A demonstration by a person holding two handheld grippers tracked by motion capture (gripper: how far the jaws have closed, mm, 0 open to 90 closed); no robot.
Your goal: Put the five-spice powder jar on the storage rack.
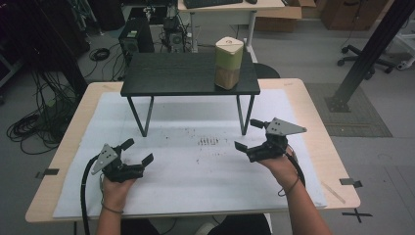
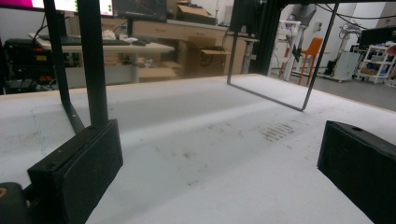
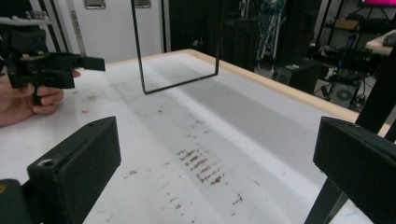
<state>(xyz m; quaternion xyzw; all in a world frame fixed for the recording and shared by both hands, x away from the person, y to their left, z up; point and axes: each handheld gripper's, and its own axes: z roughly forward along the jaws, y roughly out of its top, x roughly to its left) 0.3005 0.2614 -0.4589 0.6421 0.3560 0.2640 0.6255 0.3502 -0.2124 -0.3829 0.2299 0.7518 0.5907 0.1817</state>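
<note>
hovering low over the white sheet [image 1: 195, 196] on the desk [image 1: 313, 107], both tools empty. left gripper [image 1: 137, 152] sits near the front-left part of the sheet, jaws spread wide, nothing between them, held by the person's left hand [image 1: 116, 188]. in the left gripper view its two black pads [image 2: 79, 172] stand far apart over bare sheet, with brown smudge marks [image 2: 278, 131] ahead and to the right. right gripper [image 1: 248, 134] is toward the right side of the sheet, jaws likewise released and gaping, held by the right hand [image 1: 281, 166]; grey three-cornered plate [image 1: 284, 127] on top. in the right gripper view the same brown marks [image 3: 201, 163] lie on the sheet between its pads, and the left gripper [image 3: 88, 63] shows farther off at upper left.

nearest thing: a tan container with a rounded-triangle lid [image 1: 229, 62], upright on the right end of the small black shelf table [image 1: 186, 73], which stands across the back half of the desk on thin black legs [image 1: 144, 115]. container is well apart from both grippers, closer to the right one. smudge marks [image 1: 209, 142] lie mid-sheet between the two grippers, just in front of the shelf table. cable [image 1: 87, 186] trails from the left gripper off the front edge.
</note>
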